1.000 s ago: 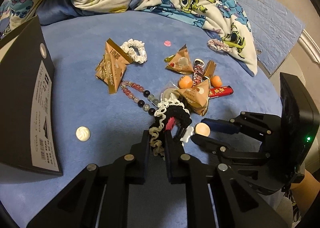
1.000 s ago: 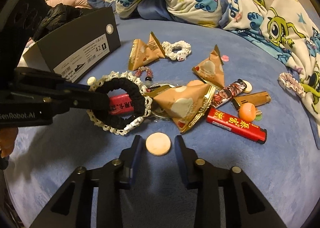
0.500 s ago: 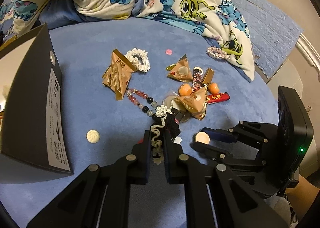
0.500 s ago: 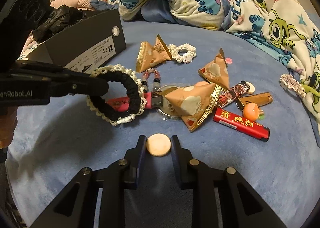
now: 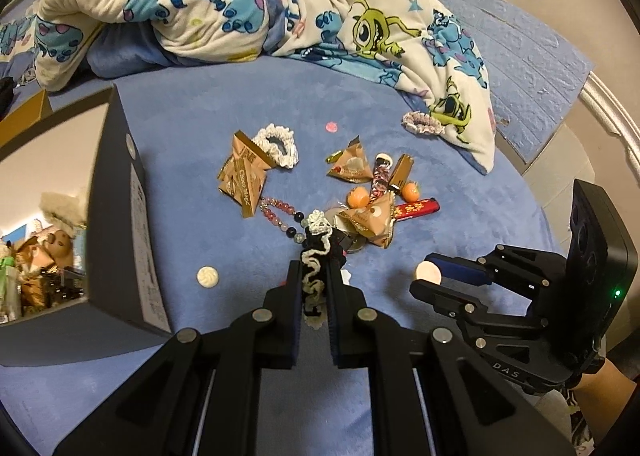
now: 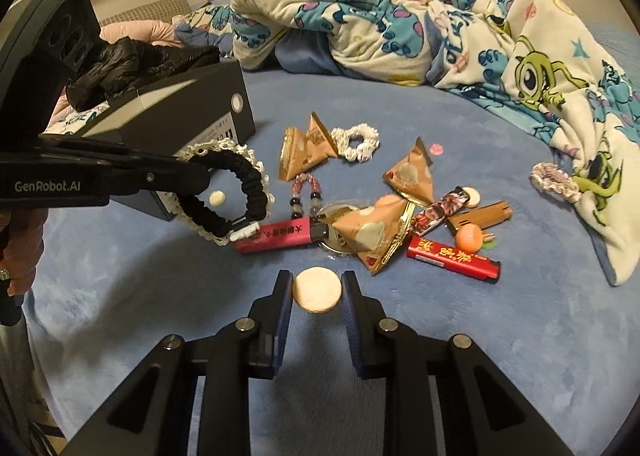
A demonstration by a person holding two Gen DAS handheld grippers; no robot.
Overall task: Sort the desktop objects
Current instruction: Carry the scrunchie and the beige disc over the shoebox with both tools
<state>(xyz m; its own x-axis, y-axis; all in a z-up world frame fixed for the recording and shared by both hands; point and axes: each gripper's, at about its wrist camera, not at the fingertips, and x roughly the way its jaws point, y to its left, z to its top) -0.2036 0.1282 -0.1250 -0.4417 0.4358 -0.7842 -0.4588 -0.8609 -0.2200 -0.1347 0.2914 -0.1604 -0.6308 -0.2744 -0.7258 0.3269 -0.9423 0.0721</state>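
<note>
Fingers of the left gripper (image 5: 314,280) are clenched on a black-and-cream scrunchie (image 6: 228,191), held clear of the blue bed (image 5: 192,135); the right gripper (image 6: 316,290) pinches a round pale disc (image 6: 317,290). Both picks look made, so carrying comes next, probably to the black shoebox (image 6: 192,103). Snack packets (image 6: 372,230), lighters (image 6: 452,258) and beads (image 6: 306,191) lie underneath, apart from both loads.

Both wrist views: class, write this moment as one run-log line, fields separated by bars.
left gripper: shut on black lace-trimmed scrunchie | right gripper: shut on round beige disc | both lifted clear of blue bedcover | shoebox: open
</note>
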